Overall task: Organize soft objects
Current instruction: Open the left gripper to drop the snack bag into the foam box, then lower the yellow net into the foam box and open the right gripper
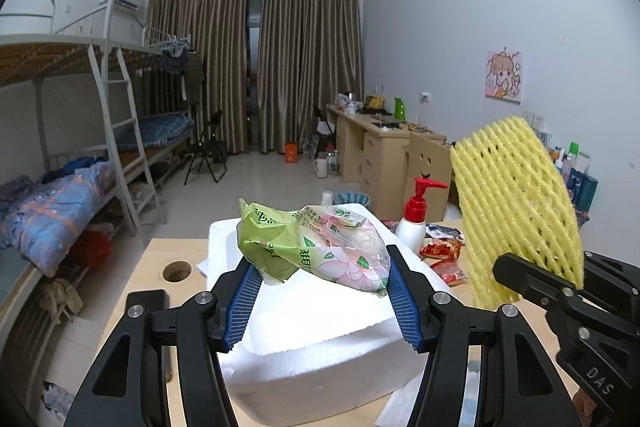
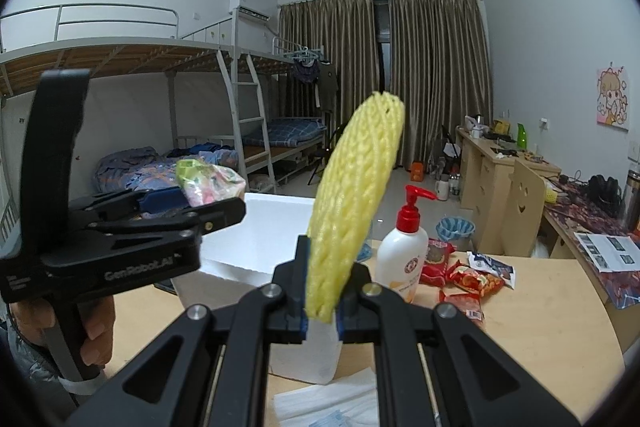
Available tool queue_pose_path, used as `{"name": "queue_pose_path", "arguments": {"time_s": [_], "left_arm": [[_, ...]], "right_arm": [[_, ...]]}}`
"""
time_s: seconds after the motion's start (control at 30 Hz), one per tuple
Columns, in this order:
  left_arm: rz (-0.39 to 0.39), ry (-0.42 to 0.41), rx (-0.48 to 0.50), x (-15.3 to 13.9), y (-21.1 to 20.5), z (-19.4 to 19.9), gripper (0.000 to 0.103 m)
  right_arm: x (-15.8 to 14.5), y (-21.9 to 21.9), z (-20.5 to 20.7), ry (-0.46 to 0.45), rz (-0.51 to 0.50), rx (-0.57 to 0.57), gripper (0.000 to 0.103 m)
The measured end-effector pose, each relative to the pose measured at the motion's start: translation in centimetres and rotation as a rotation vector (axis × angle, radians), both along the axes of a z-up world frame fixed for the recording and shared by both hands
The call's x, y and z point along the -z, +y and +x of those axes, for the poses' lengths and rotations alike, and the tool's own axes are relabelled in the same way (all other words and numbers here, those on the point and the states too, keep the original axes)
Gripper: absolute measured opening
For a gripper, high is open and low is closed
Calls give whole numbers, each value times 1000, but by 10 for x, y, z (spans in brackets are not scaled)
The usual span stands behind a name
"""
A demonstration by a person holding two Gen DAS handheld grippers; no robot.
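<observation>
Bunk beds, brown curtains and desks are seen behind a light wooden table (image 2: 540,307) in a dorm room. On the table a white foam box (image 1: 320,339) is set, with a red-capped pump bottle (image 2: 400,259) and red snack packets (image 2: 468,279) just beside it. A green floral tissue pack (image 1: 316,247) is clamped between the blue pads of the left gripper (image 1: 320,291) and is held above the foam box. A yellow foam net sleeve (image 2: 356,203) is pinched upright at its lower end by the tightly closed right gripper (image 2: 322,319), near the bottle.
</observation>
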State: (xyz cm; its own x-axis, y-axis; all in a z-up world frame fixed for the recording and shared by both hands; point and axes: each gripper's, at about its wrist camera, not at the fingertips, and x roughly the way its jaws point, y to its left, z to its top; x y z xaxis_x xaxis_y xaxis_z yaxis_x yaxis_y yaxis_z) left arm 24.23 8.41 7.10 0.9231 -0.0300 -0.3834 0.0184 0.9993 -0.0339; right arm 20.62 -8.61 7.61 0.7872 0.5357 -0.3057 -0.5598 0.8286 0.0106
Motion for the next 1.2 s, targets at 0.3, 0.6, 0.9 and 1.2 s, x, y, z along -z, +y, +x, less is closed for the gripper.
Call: {"name": "queue_pose_path", "arguments": {"time_s": [0.3, 0.6, 0.9, 1.2], "left_arm": [[-6, 39, 28, 8, -3, 25, 62], [9, 35, 20, 7, 0, 32, 75], [24, 4, -37, 7, 4, 27, 101], [16, -19, -40, 3, 10, 14, 101]], "right_arm": [[2, -4, 9, 12, 10, 2, 13], [3, -5, 11, 18, 11, 3, 13], [4, -6, 14, 16, 13, 14, 13], [5, -4, 13, 17, 9, 15, 13]]}}
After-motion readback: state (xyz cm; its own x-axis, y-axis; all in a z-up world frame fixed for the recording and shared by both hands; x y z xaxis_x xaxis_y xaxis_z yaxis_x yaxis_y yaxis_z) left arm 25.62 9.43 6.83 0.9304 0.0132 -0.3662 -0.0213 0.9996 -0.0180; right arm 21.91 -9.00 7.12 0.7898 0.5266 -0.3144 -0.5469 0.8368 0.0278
